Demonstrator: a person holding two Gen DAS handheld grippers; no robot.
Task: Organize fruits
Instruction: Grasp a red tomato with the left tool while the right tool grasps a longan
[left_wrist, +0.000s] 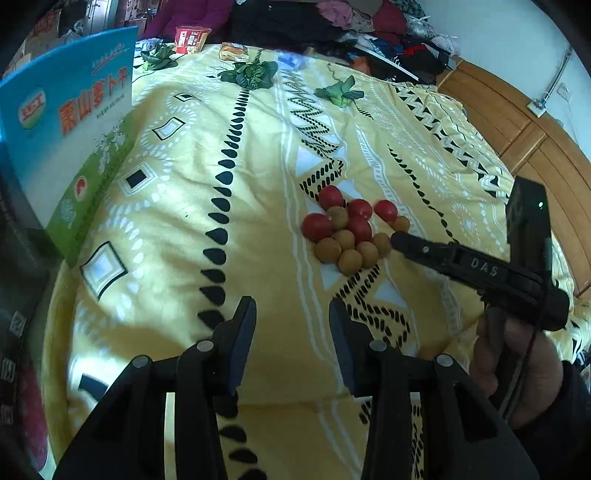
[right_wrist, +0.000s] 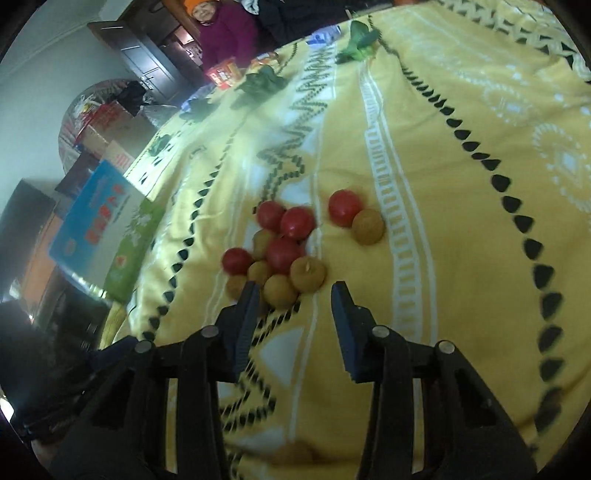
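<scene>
Fruit pile (right_wrist: 280, 251) awaited sorting on yellow bedspread (right_wrist: 443, 147)
Right gripper (right_wrist: 293, 295) gaped; left gripper (left_wrist: 291, 314) likewise; small, round, likely roll-prone; pinch gently across middles

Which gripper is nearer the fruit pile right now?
Right. The right gripper is open with its tips at the fruit pile; the left gripper is open, farther back from it.

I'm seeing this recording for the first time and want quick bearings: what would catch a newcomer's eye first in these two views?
A tight heap of small red and tan-yellow fruits lies mid-bed on the yellow patterned bedspread, with one red and one tan fruit set slightly apart on its right. The right gripper hovers open at the heap's near edge, while the left gripper waits open farther back. A blue and green box stands at the bed's left edge.
</scene>
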